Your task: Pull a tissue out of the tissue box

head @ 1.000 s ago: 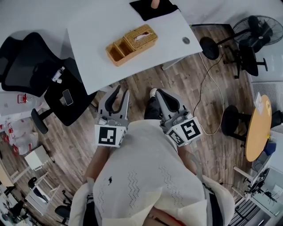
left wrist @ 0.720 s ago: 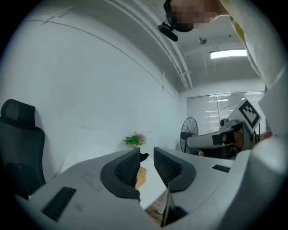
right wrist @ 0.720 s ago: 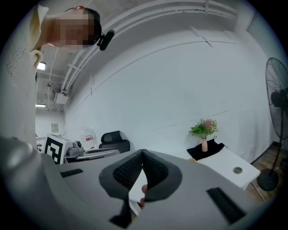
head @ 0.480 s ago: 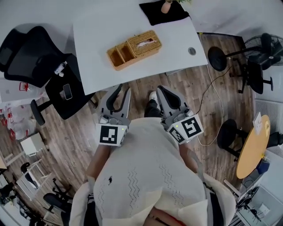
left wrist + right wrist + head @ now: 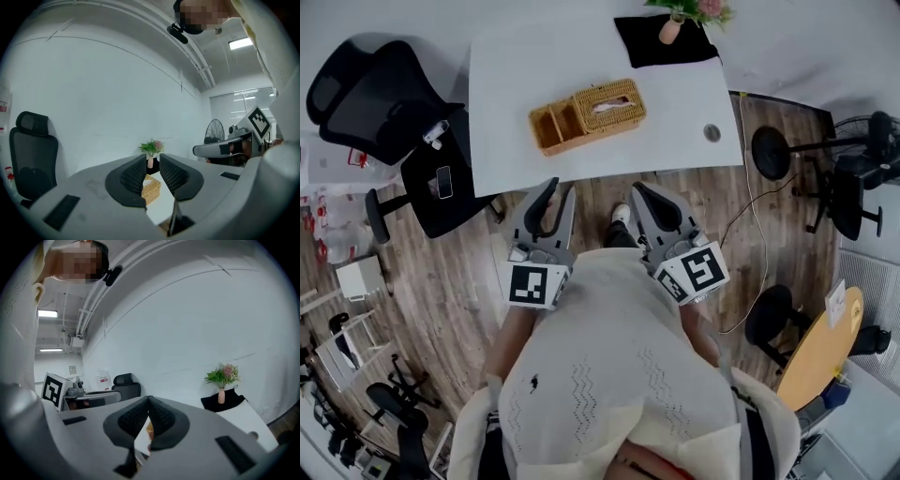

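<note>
well, left hand-held gripper [image 5: 560,191] slightly open, right hand-held gripper [image 5: 638,190] closed, both empty, far from the tissue box [image 5: 607,101].

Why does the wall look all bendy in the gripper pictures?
Left gripper view and right gripper view: the wide-angle lenses bend the straight white wall into a curve and leave black corners. Head view: much less bending, and the table looks sharp and evenly lit.

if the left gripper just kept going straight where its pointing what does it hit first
Probably the tissue box. It sits centred in the gap between the left gripper's open jaws, on the table, with nothing nearer in that line. Depth is hard to judge in this view.
</note>
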